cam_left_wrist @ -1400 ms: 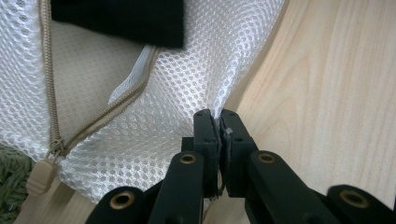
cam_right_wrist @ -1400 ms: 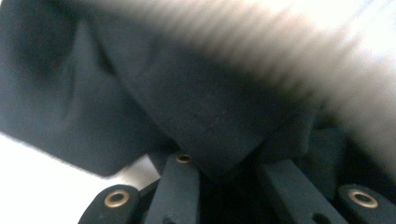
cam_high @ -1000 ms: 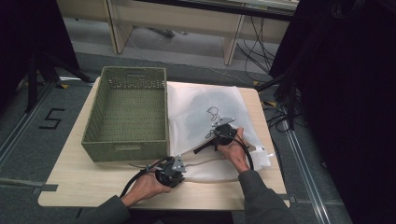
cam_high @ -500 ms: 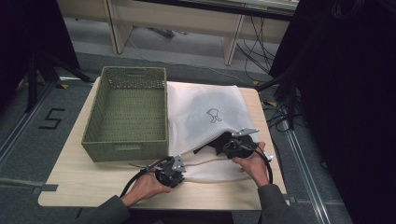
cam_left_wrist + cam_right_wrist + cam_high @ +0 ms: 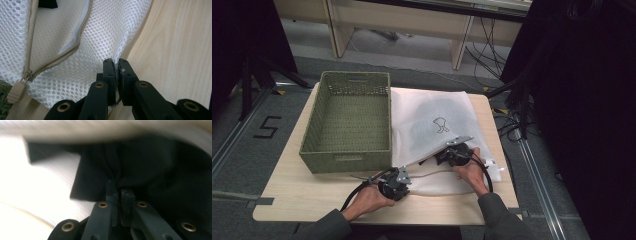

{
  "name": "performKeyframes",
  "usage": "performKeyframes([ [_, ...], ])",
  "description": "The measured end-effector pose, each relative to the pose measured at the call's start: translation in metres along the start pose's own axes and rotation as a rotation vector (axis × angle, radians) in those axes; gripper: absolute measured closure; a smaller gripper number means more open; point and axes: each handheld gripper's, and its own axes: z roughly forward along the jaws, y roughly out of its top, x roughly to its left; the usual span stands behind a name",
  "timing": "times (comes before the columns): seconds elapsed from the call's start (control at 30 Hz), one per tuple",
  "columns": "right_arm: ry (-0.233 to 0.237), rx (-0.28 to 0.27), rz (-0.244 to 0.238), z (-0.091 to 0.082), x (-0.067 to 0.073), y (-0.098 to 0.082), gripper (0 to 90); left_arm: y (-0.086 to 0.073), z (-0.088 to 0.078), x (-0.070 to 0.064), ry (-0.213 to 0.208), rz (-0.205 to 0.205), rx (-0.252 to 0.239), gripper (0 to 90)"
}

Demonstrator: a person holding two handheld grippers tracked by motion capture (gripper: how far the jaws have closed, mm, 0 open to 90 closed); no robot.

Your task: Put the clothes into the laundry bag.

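Pinching the near left corner of the white mesh laundry bag (image 5: 82, 37) on the desk (image 5: 302, 195), my left gripper (image 5: 116, 65) anchors it; my right gripper (image 5: 119, 191), just closing, grips black cloth (image 5: 160, 182) inside the zip opening (image 5: 53, 63), which runs left to right between them.

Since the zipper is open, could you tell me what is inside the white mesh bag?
Dark fabric lies inside the mesh bag, and the right gripper pinches it. How much fabric is inside, the mesh hides.
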Motion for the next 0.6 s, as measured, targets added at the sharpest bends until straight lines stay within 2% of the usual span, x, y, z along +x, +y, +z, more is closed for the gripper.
performKeyframes([
  [0.03, 0.019, 0.002, -0.004, 0.002, 0.006, 0.005, 88.6, 0.000, 0.000, 0.000, 0.000, -0.003, -0.003, 85.2],
  [0.07, 0.023, -0.019, -0.027, 0.008, 0.011, 0.011, 88.6, 0.000, 0.001, -0.001, 0.000, -0.013, -0.010, 85.2],
  [0.13, 0.016, -0.044, -0.026, 0.017, 0.017, 0.023, 88.7, 0.000, 0.001, -0.002, 0.000, -0.024, -0.019, 85.4],
  [0.17, 0.003, -0.070, -0.044, 0.021, 0.016, 0.027, 88.7, 0.000, 0.001, -0.001, 0.000, -0.017, -0.014, 85.4],
  [0.2, -0.004, -0.060, -0.041, 0.023, 0.015, 0.033, 88.7, 0.000, 0.002, -0.002, -0.001, -0.033, -0.021, 85.5],
  [0.23, -0.040, -0.059, -0.045, 0.029, 0.012, 0.039, 88.7, 0.000, 0.001, -0.002, 0.001, -0.012, -0.014, 85.5],
  [0.27, -0.068, -0.075, -0.042, 0.033, 0.010, 0.043, 88.7, 0.000, 0.000, -0.002, 0.000, -0.008, -0.009, 85.5],
  [0.3, -0.086, -0.085, -0.027, 0.034, 0.006, 0.047, 88.7, -0.001, 0.001, -0.003, -0.003, -0.019, -0.009, 85.6],
  [0.33, -0.098, -0.101, -0.006, 0.036, 0.003, 0.050, 88.7, -0.001, 0.000, -0.002, -0.004, -0.017, -0.008, 85.6],
  [0.4, -0.109, -0.100, 0.009, 0.038, -0.003, 0.054, 88.7, 0.000, 0.000, -0.002, -0.003, -0.004, -0.007, 85.6],
  [0.5, -0.089, -0.088, 0.034, 0.041, -0.008, 0.058, 87.5, 0.000, 0.000, -0.002, -0.006, -0.018, -0.006, 85.6],
  [0.53, -0.078, -0.088, 0.053, 0.039, -0.006, 0.058, 85.5, 0.000, 0.000, -0.002, -0.007, -0.020, -0.005, 85.6],
  [0.57, -0.074, -0.097, 0.038, 0.038, -0.007, 0.057, 82.1, 0.000, 0.001, -0.003, -0.007, -0.023, -0.007, 85.6],
  [0.6, -0.038, -0.076, 0.046, 0.033, -0.006, 0.057, 77.0, 0.000, 0.001, -0.003, -0.006, -0.024, -0.009, 85.6],
])
